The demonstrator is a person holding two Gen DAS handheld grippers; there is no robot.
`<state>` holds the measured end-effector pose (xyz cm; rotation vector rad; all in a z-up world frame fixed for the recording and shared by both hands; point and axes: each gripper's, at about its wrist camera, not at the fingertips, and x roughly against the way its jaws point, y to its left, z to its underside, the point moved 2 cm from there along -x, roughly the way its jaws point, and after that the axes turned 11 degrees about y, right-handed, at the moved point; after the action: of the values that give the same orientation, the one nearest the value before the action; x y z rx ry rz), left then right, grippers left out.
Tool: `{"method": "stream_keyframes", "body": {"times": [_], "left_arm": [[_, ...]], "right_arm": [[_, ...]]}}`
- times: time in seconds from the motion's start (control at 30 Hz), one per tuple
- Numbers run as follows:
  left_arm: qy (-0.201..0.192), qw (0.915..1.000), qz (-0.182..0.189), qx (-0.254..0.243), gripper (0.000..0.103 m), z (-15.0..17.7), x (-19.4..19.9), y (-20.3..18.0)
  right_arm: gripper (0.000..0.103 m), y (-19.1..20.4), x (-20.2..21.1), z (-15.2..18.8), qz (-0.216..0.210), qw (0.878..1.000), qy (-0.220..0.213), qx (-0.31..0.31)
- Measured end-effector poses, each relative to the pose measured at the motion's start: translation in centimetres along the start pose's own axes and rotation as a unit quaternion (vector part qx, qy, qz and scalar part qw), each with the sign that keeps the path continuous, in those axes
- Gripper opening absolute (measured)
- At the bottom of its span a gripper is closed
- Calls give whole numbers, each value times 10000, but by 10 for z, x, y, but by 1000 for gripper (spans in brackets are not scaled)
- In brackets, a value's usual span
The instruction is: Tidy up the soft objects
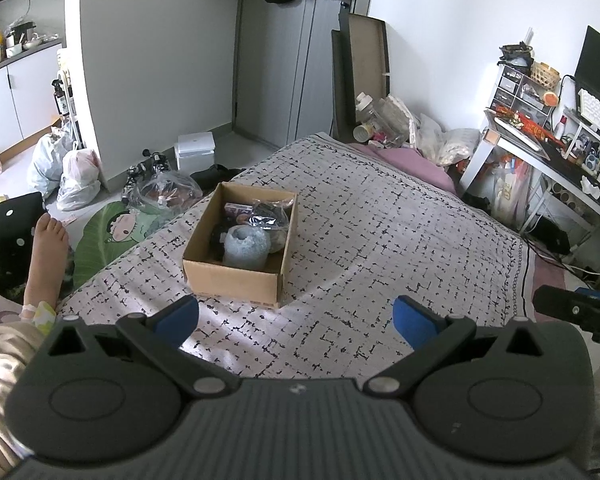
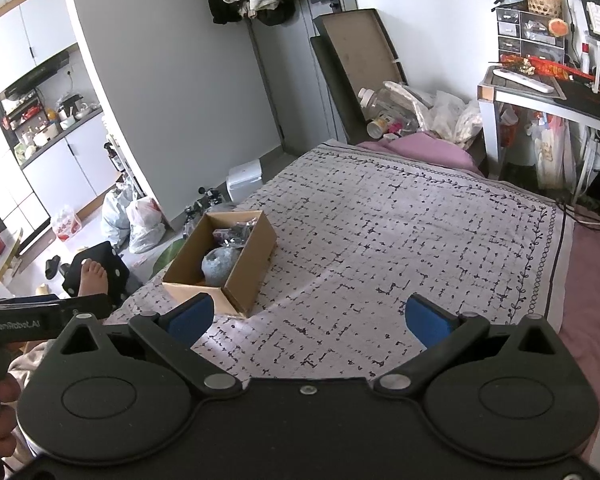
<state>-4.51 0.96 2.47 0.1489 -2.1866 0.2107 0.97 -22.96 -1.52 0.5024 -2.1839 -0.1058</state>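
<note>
A cardboard box (image 1: 228,280) (image 2: 246,268) stands on the patterned bedspread (image 1: 380,220) (image 2: 380,240) near the bed's left edge. Inside it lie a round grey-blue soft object (image 1: 246,246) (image 2: 222,266), a crinkled plastic bag (image 1: 268,212) and darker items I cannot make out. My left gripper (image 1: 296,316) hovers open above the bedspread, just in front of the box, with nothing between its blue pads. My right gripper (image 2: 308,318) is also open and empty, to the right of the box. Each gripper shows at the edge of the other's view.
A person's bare foot (image 1: 48,248) rests by the bed's left side. Plastic bags (image 1: 76,176) and a white bin (image 1: 194,150) sit on the floor. Bottles and bags (image 1: 400,124) crowd the far end of the bed. A cluttered desk (image 1: 540,148) stands at right.
</note>
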Motion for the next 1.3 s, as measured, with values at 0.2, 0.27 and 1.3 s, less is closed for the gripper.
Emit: {"method": "stream_keyframes", "body": {"times": [0.2,0.27,1.3], "left_arm": [[-2,10000,-1,-5,102,0,0,0],[-2,10000,-2,0,102,0,0,0],[16,9999,140,37,102,6,-12,1]], "right_arm": [[103,-1,0,0,31,10000,12,-4],[103,-1,0,0,42,10000,14,-1],[103,-4,-9,1,122,9999,10,-80]]}}
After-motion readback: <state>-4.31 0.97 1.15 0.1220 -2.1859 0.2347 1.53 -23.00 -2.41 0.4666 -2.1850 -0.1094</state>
